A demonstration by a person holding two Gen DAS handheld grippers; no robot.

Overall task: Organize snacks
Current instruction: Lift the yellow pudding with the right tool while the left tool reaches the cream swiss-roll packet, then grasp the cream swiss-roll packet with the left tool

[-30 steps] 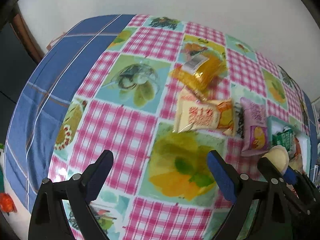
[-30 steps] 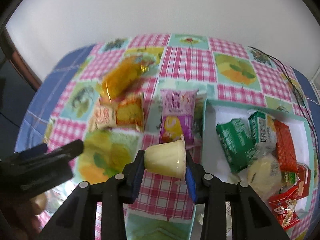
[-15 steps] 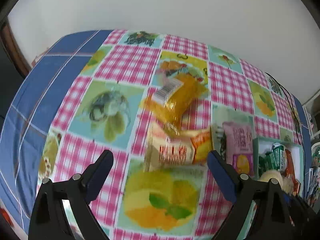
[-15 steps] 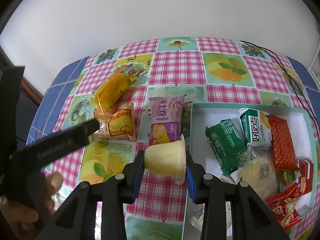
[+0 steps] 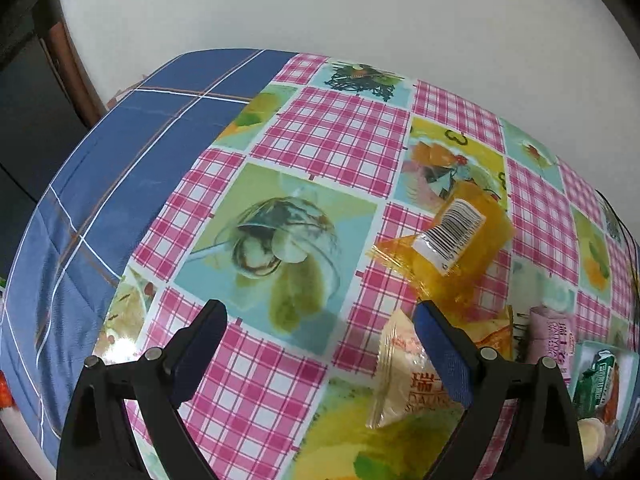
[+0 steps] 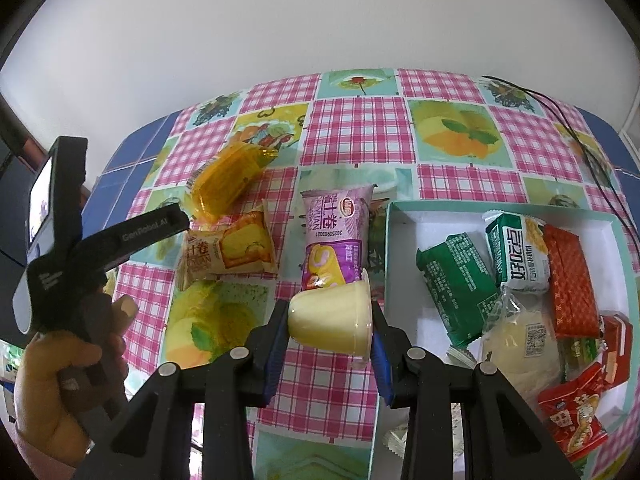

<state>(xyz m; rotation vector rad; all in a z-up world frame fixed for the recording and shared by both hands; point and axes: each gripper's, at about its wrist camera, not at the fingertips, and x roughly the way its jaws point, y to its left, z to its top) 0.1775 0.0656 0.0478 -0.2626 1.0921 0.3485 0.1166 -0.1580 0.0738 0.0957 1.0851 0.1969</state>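
My right gripper (image 6: 329,309) is shut on a pale yellow pudding cup (image 6: 332,322), held on its side above the cloth just left of the teal-rimmed box (image 6: 394,240). My left gripper (image 5: 318,320) stands open over the checked cloth with nothing between its fingers. Its right finger (image 5: 436,344) is over a cream-and-orange cake packet (image 5: 400,384), with an orange packet (image 5: 460,240) just beyond. In the right wrist view, the orange packet (image 6: 224,184), cake packet (image 6: 236,252) and a purple roll packet (image 6: 336,236) lie left of the box.
The box holds several wrapped snacks: green packets (image 6: 456,276), an orange-red one (image 6: 568,280) and red ones (image 6: 572,412). A hand (image 6: 60,380) holds the left gripper's handle. A black cable (image 6: 580,132) runs at the far right. The blue cloth border (image 5: 100,200) marks the table's left side.
My left gripper has moved forward toward the orange and cake packets, which now lie close at its right finger. My right gripper still holds the cup in the same place.
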